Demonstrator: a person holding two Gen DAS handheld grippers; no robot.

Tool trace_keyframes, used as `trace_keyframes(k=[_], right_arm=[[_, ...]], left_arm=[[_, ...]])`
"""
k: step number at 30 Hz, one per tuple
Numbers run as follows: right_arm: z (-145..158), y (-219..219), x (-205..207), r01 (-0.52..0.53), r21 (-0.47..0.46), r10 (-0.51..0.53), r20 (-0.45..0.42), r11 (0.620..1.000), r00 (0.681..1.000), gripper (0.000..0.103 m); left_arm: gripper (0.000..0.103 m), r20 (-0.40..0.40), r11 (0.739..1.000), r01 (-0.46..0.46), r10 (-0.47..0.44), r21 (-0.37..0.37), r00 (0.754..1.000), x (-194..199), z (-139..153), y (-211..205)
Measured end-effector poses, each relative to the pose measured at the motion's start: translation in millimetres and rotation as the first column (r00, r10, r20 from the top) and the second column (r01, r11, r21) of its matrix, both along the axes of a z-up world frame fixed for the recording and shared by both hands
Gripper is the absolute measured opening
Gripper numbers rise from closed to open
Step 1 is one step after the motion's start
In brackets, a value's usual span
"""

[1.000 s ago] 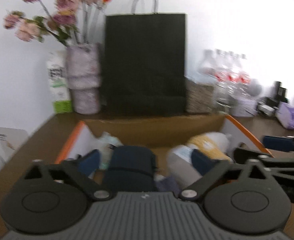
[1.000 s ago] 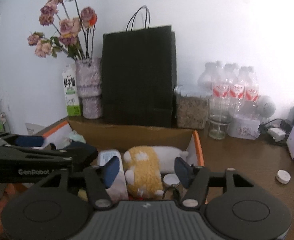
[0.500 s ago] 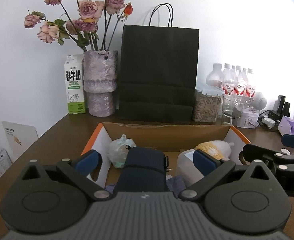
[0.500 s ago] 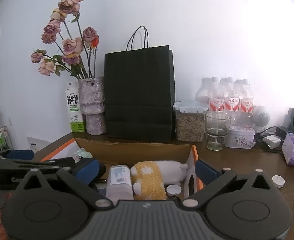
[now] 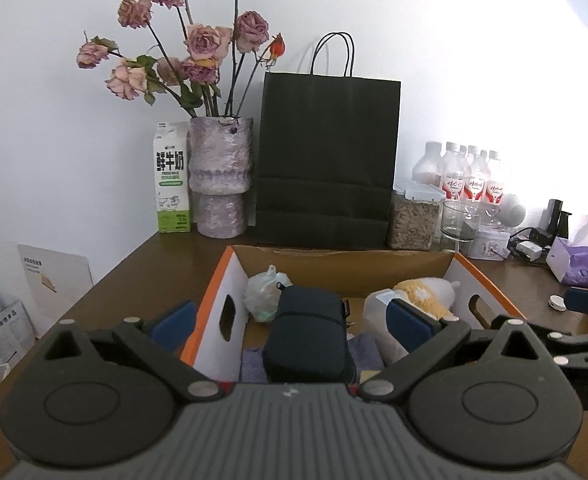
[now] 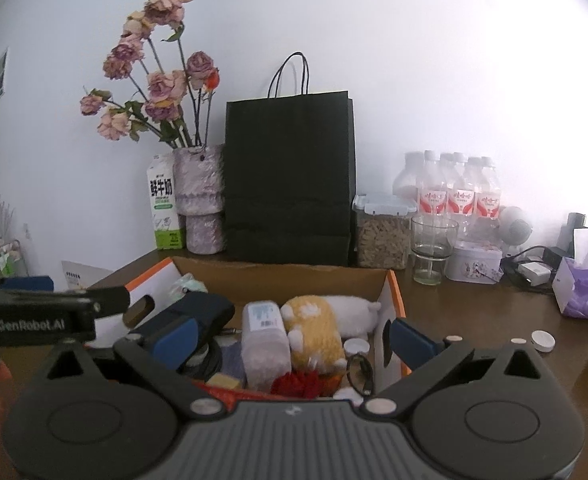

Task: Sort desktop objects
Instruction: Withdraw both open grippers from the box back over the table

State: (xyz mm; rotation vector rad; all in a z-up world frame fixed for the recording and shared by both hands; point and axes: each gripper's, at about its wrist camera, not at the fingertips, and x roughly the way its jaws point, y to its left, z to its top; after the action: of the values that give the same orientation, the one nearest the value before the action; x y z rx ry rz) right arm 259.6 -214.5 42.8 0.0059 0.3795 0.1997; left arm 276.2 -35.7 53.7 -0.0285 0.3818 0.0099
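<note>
A cardboard box with orange rims (image 5: pixel 214 280) (image 6: pixel 394 288) sits on the brown desk, filled with things. In it are a dark blue pouch (image 5: pixel 308 332) (image 6: pixel 198 308), a yellow and white plush toy (image 5: pixel 426 292) (image 6: pixel 314 328), a white bottle (image 6: pixel 264 340) and a knotted plastic bag (image 5: pixel 264 292). My left gripper (image 5: pixel 292 318) is open and empty above the box's near side. My right gripper (image 6: pixel 292 332) is open and empty above the box, to the right of the left one.
A black paper bag (image 5: pixel 326 156), a vase of dried roses (image 5: pixel 220 176), a milk carton (image 5: pixel 171 178), a food jar (image 6: pixel 382 232), a glass (image 6: pixel 432 252) and water bottles (image 6: pixel 458 192) line the wall. A purple tissue box (image 6: pixel 586 288) and a white cap (image 6: pixel 542 340) lie at right.
Both grippers have lifted and drawn back from the box. The right gripper's jaws have opened wider. The dark pouch lies in the box, clear of the left fingers.
</note>
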Motion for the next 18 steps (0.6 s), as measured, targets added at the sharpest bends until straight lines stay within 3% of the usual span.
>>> trace_keyframes(k=[18], right_arm=[[-37.4, 6.7, -31.0, 0.01, -0.068, -0.018, -0.117, 0.998, 0.993, 0.102]], left_arm=[[0.103, -0.065, 1.0, -0.019, 0.02, 0.022, 0.998, -37.9, -22.9, 27.7]])
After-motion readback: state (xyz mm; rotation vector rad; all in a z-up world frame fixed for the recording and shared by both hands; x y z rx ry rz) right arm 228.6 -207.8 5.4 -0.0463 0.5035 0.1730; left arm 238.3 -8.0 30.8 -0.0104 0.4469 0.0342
